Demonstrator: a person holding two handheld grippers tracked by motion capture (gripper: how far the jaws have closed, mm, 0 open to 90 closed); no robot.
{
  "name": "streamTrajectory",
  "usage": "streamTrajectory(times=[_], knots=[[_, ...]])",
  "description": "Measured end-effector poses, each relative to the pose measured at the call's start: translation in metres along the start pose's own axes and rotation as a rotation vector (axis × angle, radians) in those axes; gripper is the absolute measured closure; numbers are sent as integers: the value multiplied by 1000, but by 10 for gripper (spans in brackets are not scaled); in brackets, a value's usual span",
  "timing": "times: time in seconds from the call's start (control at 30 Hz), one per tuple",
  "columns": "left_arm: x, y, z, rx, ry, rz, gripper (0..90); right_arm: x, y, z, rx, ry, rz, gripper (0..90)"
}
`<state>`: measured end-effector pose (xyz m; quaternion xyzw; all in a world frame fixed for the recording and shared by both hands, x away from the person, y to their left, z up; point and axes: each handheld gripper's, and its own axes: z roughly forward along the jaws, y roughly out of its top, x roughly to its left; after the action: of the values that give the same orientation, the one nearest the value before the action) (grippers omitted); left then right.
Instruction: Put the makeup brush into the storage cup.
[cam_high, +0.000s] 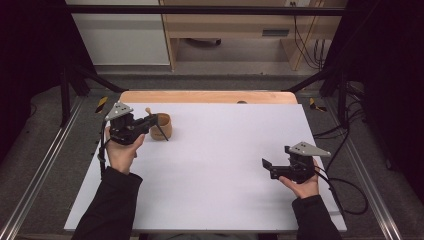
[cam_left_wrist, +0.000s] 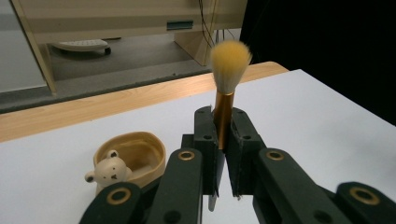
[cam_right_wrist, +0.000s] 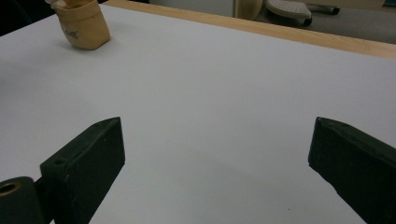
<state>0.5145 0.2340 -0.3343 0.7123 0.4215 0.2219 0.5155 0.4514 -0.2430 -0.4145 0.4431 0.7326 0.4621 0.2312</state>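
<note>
Left tool (cam_left_wrist: 223, 135) pinches an upright makeup brush (cam_left_wrist: 229, 70) by its gold ferrule, just beside the bear cup (cam_left_wrist: 133, 156). Right tool (cam_right_wrist: 215, 154) spread wide above bare worktop (cam_right_wrist: 210, 93).

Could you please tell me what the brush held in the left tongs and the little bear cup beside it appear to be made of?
Brush: soft yellow-tipped bristles, fluffy and matte; the gold handle gleams like metal or lacquer, hard to say which.
Tan cup with a white bear figure: smooth, softly glossy walls suggest glazed ceramic, possibly resin.
</note>
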Motion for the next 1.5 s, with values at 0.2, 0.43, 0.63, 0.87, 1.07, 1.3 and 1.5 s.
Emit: streamTrajectory(times=[0.2, 0.43, 0.63, 0.87, 1.07, 1.3, 1.5], knots=[[4, 11, 4, 5, 11, 1, 835, -1, 1, -1, -3, -1, -2, 40], [5, 22, 10, 11, 26, 9, 836, 0, 0, 0, 2, -1, -3, 39], [12, 28, 14, 17, 48, -3, 835, 0, 1, -1, -4, -3, -3, 38], [17, 32, 20, 18, 59, -11, 836, 0, 1, -1, -2, 5, -8, 37], [20, 38, 22, 13, 71, -9, 835, 0, 1, 0, -2, 14, -10, 38], [19, 43, 27, 12, 76, -4, 835, 1, 1, -1, -4, 19, -11, 38], [19, 49, 34, 20, 84, 10, 836, 1, 1, -1, -5, 20, -10, 39]])
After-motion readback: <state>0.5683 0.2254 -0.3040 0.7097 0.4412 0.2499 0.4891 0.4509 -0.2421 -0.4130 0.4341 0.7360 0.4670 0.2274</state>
